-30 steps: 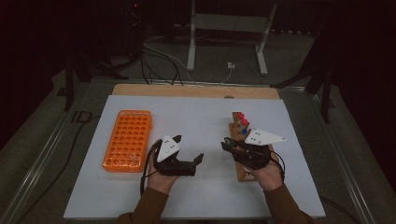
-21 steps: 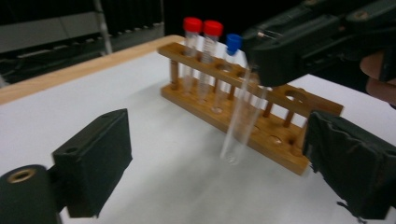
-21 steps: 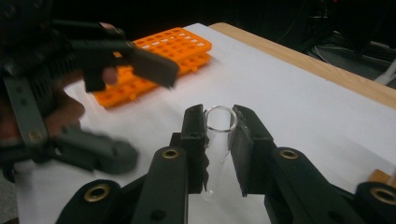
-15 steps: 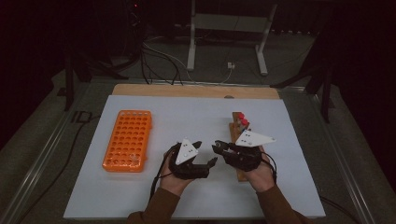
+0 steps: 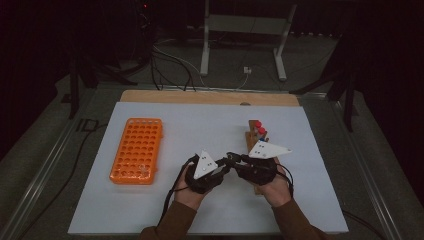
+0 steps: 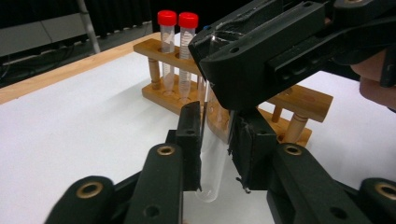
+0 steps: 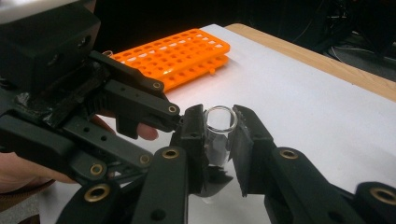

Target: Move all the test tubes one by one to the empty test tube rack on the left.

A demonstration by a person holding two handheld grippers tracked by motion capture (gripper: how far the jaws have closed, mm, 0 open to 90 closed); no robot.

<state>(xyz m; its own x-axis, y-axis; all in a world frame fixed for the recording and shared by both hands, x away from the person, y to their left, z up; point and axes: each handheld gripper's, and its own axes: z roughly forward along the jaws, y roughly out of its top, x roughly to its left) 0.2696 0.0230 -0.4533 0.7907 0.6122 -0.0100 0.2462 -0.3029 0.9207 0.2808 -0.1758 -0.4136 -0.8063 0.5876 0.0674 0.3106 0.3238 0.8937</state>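
A clear, uncapped test tube [image 6: 210, 172] is gripped by both grippers at once. In the left gripper view my left gripper [image 6: 215, 126] has just been closing, and its pads now press on the tube's lower part. My right gripper [image 7: 218, 128] is shut on the same tube [image 7: 215, 149] just below its open rim. From above, the left gripper [image 5: 220, 172] and right gripper [image 5: 235, 159] meet tip to tip at the middle of the white mat [image 5: 200, 125]. The right gripper's body [image 6: 261, 51] hides the tube's top in the left gripper view.
An orange tube rack [image 5: 137, 150] with several empty holes lies at the left of the mat. A wooden rack [image 5: 255, 135] holding two red-capped tubes [image 6: 177, 51] stands just behind the right hand. The mat's far edge meets a wooden strip [image 5: 200, 96].
My left gripper has moved right, up to the right gripper, and its jaws have closed from wide open onto the clear tube. The right gripper has kept its hold and barely shifted.
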